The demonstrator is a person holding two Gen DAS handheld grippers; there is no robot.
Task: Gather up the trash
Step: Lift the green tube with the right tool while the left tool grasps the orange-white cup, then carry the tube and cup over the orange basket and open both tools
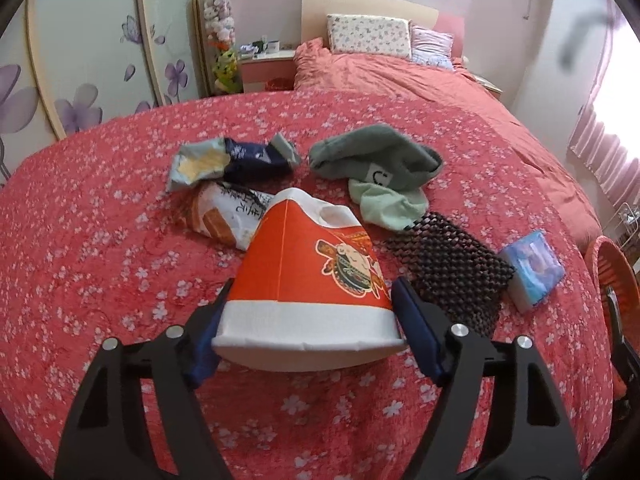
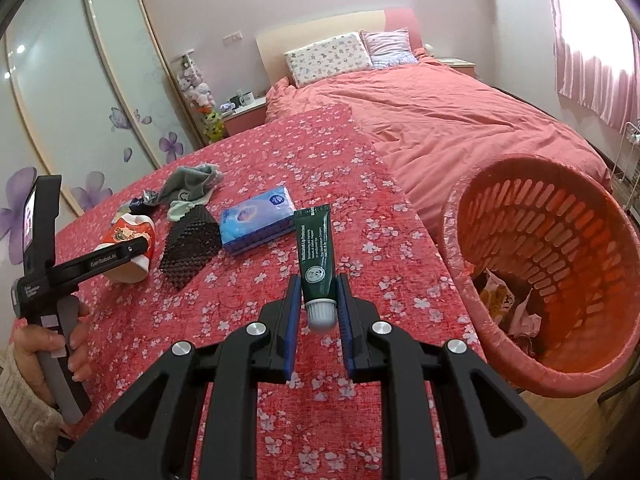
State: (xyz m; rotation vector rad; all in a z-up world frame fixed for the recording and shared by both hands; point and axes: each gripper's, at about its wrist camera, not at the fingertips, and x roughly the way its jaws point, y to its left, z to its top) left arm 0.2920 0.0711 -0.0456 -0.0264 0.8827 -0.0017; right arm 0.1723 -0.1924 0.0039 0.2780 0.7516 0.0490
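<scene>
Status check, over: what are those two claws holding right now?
Left claw shut on crushed paper cup. Right claw shut on green tube. Trash basket beside right claw, nothing between.

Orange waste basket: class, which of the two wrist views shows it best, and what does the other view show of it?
The right wrist view. There the orange waste basket shows its whole rim, slotted wall and the trash inside, beside the right gripper holding a green tube. The left wrist view catches only a sliver of the basket at its right edge.
</scene>
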